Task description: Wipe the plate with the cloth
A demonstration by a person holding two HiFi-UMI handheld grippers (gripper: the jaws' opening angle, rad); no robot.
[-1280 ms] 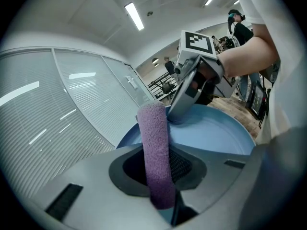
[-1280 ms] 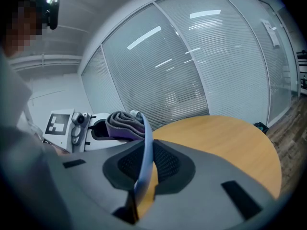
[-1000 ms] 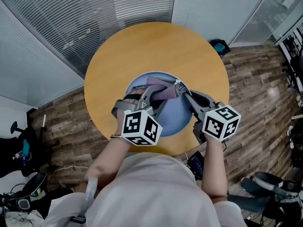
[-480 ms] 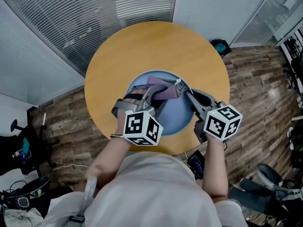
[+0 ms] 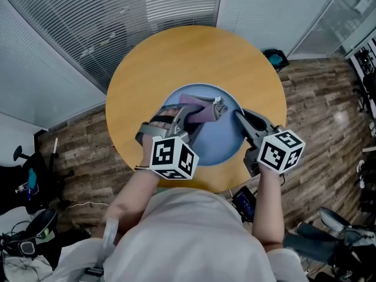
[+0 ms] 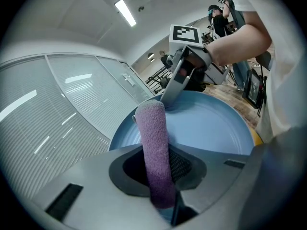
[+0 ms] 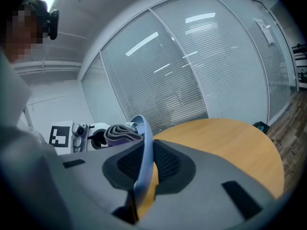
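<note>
Head view: blue plate (image 5: 223,138) on round wooden table (image 5: 194,54), plank floor (image 5: 320,98), blinds (image 5: 117,16)

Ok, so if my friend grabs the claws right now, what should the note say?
Left claw: shut on the cloth, which lies over the far part of the plate.
Right claw: shut on the plate's rim, steadying it.
Plate: at the near side of the table.
Done: both grips made, cloth at the plate. I can't tell how much is wiped; no dirt shows.
Left: rub the cloth over the whole plate, then let go.
</note>
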